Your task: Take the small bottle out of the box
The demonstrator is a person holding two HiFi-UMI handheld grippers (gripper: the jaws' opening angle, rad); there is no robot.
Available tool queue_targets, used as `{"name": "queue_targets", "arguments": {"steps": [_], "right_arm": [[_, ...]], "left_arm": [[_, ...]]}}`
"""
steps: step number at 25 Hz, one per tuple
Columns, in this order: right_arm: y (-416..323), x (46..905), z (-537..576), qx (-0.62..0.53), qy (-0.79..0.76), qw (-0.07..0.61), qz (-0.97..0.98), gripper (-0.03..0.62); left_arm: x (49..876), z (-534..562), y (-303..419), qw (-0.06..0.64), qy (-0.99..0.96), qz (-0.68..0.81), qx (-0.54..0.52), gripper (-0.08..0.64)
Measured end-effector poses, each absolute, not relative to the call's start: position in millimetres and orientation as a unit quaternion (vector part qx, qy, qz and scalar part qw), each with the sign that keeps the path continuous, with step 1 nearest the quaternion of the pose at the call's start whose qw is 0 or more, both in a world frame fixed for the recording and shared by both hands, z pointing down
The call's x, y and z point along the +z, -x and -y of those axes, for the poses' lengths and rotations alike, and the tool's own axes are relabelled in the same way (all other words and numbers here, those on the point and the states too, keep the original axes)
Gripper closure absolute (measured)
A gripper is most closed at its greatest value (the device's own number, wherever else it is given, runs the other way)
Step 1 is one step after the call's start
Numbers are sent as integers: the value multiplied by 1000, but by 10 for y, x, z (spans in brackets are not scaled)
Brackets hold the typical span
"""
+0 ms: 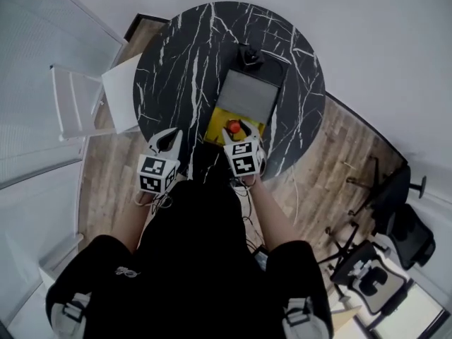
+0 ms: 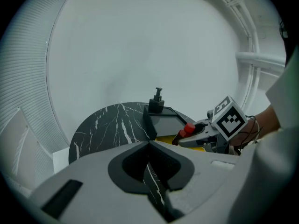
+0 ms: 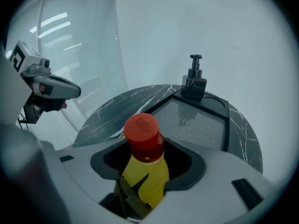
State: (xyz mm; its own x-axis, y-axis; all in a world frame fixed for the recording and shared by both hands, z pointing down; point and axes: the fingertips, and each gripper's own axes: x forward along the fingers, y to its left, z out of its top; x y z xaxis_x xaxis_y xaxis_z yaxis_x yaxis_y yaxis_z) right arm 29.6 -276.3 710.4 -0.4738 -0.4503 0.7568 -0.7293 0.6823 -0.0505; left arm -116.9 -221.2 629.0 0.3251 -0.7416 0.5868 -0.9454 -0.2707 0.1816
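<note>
Lifting out is the step in hand, by my judgement. In the head view the right gripper (image 1: 239, 134) reaches over the yellow box (image 1: 215, 122) at the near edge of the round black marble table (image 1: 183, 62). The red cap of the small bottle (image 1: 233, 127) shows between its jaws, over the yellow inside of the box. Whether the bottom of the bottle is already clear of the box, I cannot tell from here. Beyond the box lies a grey panel in a black frame (image 1: 247, 94), probably the opened lid, and a black pump dispenser (image 1: 248, 55) stands at its far end. The left gripper (image 1: 169, 140) hangs apart, at the left of the box, and both forearms come forward from the body with the grippers sloped downward. In the left gripper view its two jaws are pressed together at the tips, with nothing between them. The other gripper shows at the right, carrying the red cap just above the yellow box. In the right gripper view the jaws pinch the yellow body of the bottle below the cap, and the bottle stands upright between them. The next move, I think, calls for a straight rise until the bottle clears the box wall. After that it needs a sideways carry to a bare part of the table, with the grip kept firm so the smooth bottle does not slip.
</note>
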Motion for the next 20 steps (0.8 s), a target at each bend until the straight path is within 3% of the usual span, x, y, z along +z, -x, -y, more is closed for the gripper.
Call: {"name": "queue_targets", "arguments": {"steps": [20], "right_arm": [[-626,5760,2616,144,-473,193,848,382]], "left_arm": [[5817,2447,339,194,-844,471,171,561]]}}
